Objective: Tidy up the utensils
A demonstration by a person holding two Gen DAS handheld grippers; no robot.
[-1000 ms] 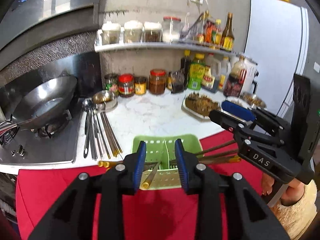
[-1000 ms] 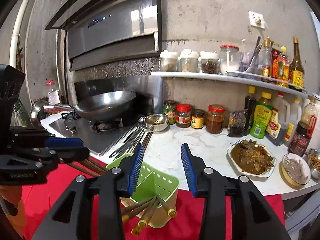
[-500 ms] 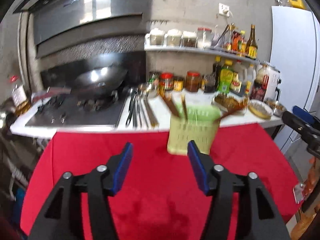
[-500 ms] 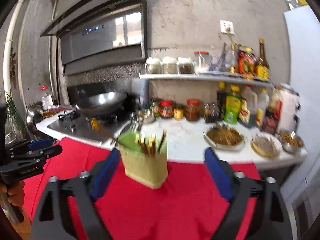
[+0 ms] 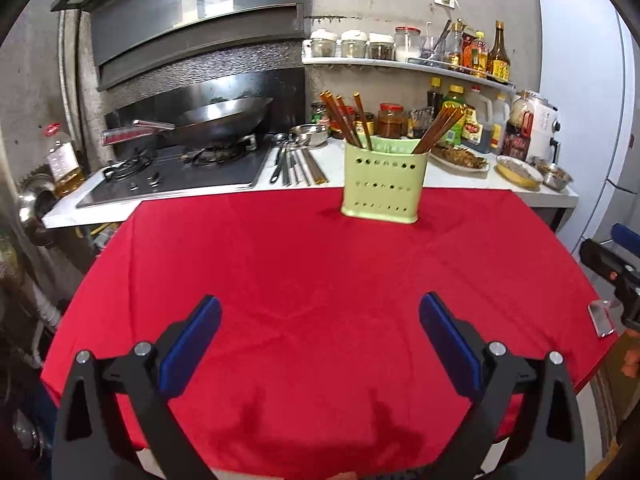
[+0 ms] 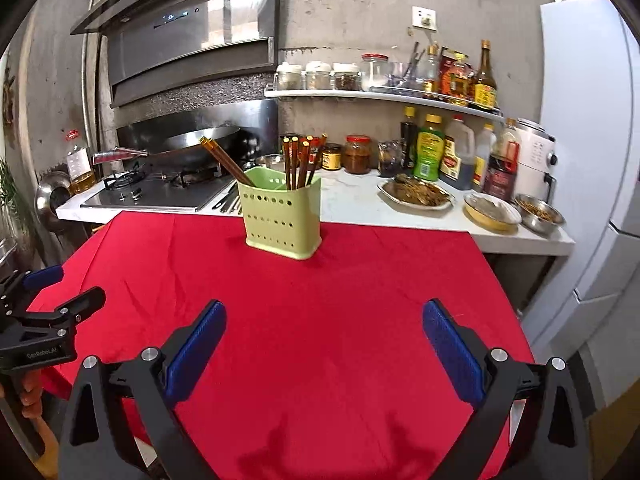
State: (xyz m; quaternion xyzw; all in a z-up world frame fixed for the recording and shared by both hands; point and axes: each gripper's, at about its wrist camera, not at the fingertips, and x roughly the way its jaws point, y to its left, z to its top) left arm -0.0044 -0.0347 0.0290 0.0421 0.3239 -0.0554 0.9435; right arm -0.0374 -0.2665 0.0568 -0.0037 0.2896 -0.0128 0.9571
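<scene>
Nearest the cameras, the left tool and the right tool were seen with their jaws opening wide, nothing between the blue pads, both held above the red cloth spread over the tabletop. Farther on, near the cloth's far edge, the green holder was stood upright, with brown chopsticks leaned in its compartments. Beyond it, loose utensils were laid on the white counter beside the stove.
</scene>
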